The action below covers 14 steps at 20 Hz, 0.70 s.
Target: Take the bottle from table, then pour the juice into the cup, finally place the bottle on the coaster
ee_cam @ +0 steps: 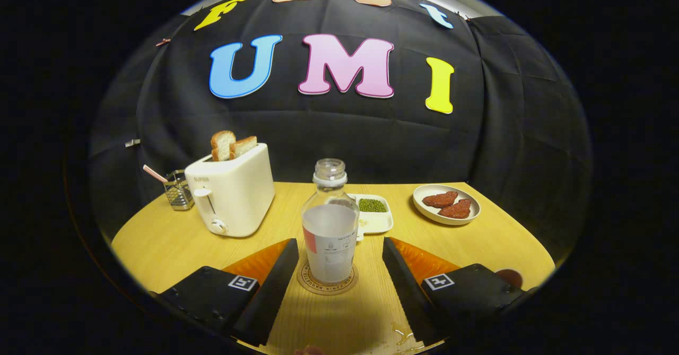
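bottle (330, 222) stands upright on coaster (327, 279), cap off, looks empty. gripper (337, 270) jaws spread wide, one each side of bottle, not touching it. judge: last step, letting go. do it well: pull straight back toward 6 o'clock, keep jaws wide, don't bump bottle. toaster (232, 192) at 10 o'clock, plate (446, 205) at 2 o'clock on table (159, 243). wet drops near right finger: maybe spilled juice.

Wooden table (159, 243) carries toaster (233, 196), coaster (327, 279), divided dish (374, 217), plate (446, 204), utensil holder (177, 190).
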Available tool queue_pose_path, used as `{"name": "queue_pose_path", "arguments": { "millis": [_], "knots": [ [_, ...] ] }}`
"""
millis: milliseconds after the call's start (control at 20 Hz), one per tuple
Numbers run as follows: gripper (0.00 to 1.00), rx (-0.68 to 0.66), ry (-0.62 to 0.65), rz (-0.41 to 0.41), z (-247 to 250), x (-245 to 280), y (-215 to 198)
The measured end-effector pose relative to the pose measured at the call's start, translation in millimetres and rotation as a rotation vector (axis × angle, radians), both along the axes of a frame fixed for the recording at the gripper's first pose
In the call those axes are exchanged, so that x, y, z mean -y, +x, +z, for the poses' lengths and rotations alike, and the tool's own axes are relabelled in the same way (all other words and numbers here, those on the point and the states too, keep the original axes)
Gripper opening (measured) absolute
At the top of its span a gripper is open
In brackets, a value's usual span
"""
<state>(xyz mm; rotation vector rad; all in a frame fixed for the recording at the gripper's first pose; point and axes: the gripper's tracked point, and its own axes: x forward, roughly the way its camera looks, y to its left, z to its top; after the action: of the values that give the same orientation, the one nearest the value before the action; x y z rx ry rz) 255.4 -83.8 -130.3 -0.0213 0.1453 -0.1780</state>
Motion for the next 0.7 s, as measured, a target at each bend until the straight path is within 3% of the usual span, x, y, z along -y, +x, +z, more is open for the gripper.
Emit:
{"name": "queue_pose_path", "arguments": {
  "millis": [350, 700],
  "knots": [
    [0.97, 0.118, -0.044, 0.065, 111, -8, -103],
    [0.97, 0.172, -0.080, 0.088, 169, -24, -204]
  ]
}}
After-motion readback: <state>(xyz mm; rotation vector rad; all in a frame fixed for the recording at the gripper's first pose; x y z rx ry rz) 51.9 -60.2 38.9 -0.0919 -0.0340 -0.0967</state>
